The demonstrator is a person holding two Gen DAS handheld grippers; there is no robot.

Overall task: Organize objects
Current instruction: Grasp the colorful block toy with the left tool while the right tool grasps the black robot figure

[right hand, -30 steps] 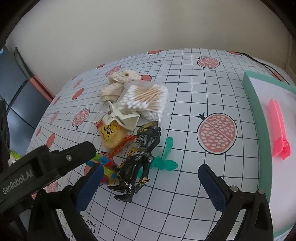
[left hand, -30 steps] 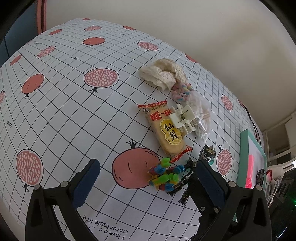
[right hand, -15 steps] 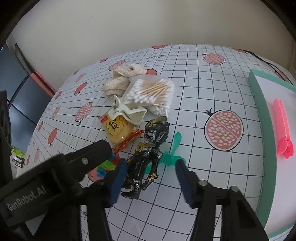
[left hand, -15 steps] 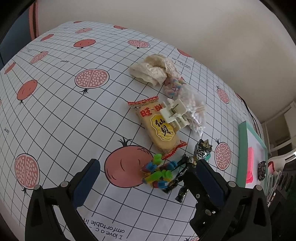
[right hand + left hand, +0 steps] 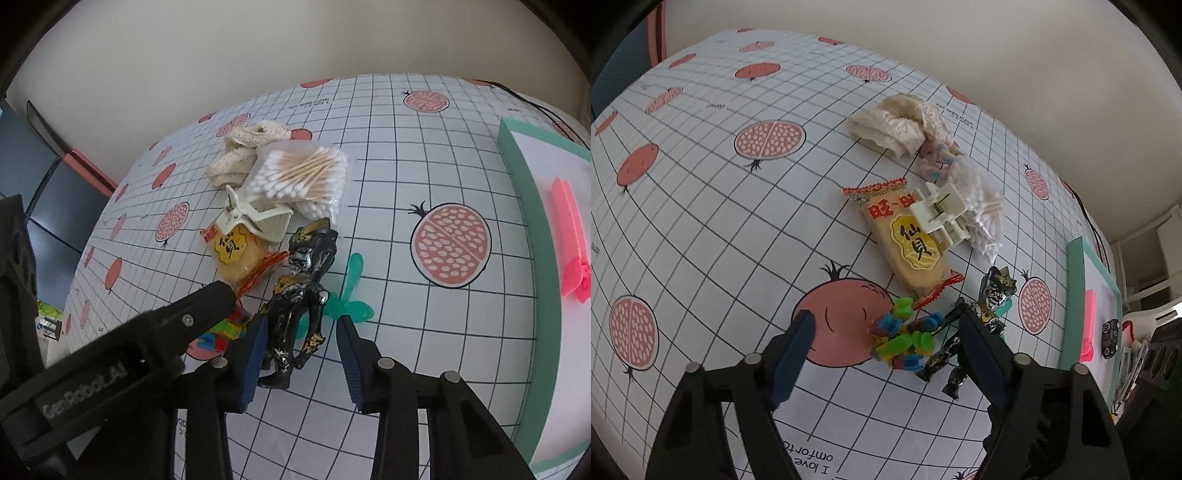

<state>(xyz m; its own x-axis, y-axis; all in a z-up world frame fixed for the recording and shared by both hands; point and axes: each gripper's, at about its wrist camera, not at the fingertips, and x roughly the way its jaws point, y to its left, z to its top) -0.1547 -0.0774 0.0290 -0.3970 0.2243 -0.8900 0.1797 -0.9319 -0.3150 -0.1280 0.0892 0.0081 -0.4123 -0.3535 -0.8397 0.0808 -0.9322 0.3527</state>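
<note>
On the desk (image 5: 424, 177) w/ pomegranate cloth, right gripper (image 5: 301, 341) has just been closing round the black figure (image 5: 299, 295), pads not yet pressing; left gripper (image 5: 886, 341) also narrowing, apart, over the colourful block toy (image 5: 905, 338).

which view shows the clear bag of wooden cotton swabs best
The right wrist view: the clear bag of wooden cotton swabs lies face-on, sticks and white tips distinct. In the left wrist view the bag is a pale, blurry shape, partly behind the white hair claw clip.

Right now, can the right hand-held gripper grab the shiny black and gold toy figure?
Probably yes. The right hand-held gripper already straddles the black and gold toy figure, its jaws just closing and nothing between pad and toy, though the green plastic propeller lies close.
</note>
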